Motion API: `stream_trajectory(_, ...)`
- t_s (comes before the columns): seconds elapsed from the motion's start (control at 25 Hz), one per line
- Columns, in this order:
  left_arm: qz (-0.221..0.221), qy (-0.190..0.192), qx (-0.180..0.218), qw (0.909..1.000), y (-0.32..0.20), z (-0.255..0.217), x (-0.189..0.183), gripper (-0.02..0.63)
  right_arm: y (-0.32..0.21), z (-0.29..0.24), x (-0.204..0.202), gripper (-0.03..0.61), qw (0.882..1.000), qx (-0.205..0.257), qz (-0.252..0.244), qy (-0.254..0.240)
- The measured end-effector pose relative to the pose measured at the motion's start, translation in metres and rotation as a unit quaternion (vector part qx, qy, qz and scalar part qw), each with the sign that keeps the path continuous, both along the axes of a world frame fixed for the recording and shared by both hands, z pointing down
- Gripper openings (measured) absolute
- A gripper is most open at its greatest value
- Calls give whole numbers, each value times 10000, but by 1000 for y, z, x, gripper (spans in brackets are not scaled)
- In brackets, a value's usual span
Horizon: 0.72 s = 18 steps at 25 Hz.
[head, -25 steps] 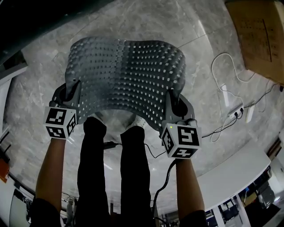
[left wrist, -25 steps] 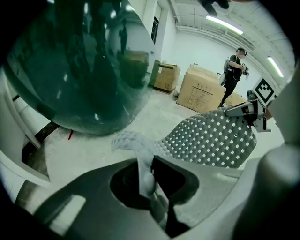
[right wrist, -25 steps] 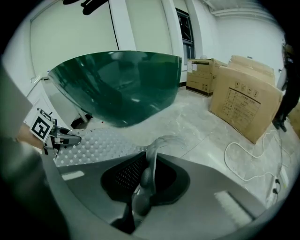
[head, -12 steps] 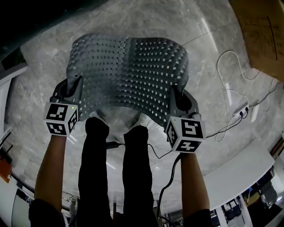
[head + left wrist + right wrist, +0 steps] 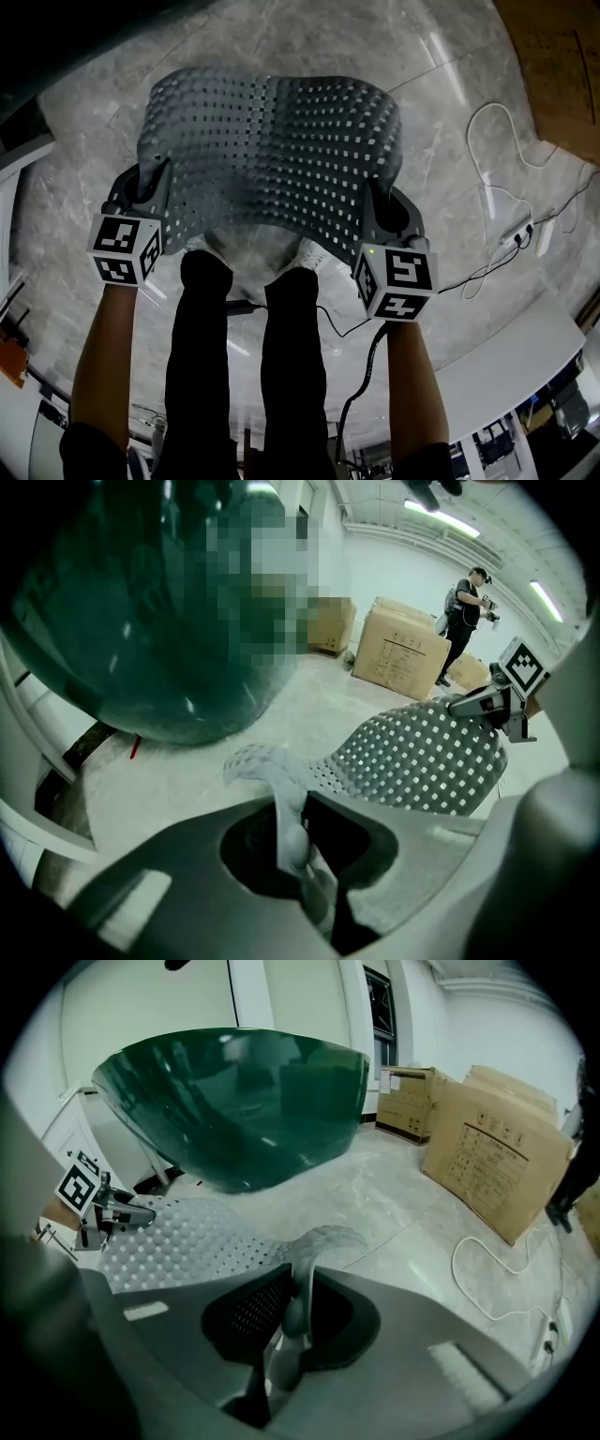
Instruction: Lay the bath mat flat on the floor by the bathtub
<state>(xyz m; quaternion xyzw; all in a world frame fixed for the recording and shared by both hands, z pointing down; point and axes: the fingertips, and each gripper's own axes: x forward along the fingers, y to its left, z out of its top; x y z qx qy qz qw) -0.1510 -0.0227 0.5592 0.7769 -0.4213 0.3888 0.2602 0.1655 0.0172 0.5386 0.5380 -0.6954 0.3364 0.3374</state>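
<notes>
Bath mat (image 5: 272,159) slung between two grippers, above the floor (image 5: 450,84)

Grey rubber, dotted with rows of small square holes, bowed like a saddle in front of the person's legs (image 5: 244,356) and white shoes (image 5: 305,251). Pinched at the near left corner by the left gripper (image 5: 141,192), jaws pressed together on a crumpled fold of the edge. Pinched at the near right corner by the right gripper (image 5: 389,211), jaws likewise clamped on a thin upright fold. Not yet flat; middle arched, far edge curling away, contact with the floor impossible to tell.

Near the mat, looming large in both gripper views: dark green bathtub (image 5: 234,1101), rounded outer wall turned toward the cameras, inside hidden, so contents out of sight.

Farther off, by the wall: brown cardboard boxes (image 5: 497,1162), flaps shut, nothing of their contents showing.

To the right on the marble-patterned floor: looped white cable (image 5: 487,159) leading to a power strip (image 5: 520,230), well apart from the mat. Trailing behind the legs: black cable (image 5: 342,328).

In the left gripper view, a second person (image 5: 464,621) standing beside the boxes, far from the mat.
</notes>
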Motion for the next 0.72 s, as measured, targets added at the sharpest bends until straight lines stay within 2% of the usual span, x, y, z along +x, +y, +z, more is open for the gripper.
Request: stream_trajectory(0.72,54,-85,-28,9999,-13,26,-4,31,-3,30,23,52,9997,-132,85,169)
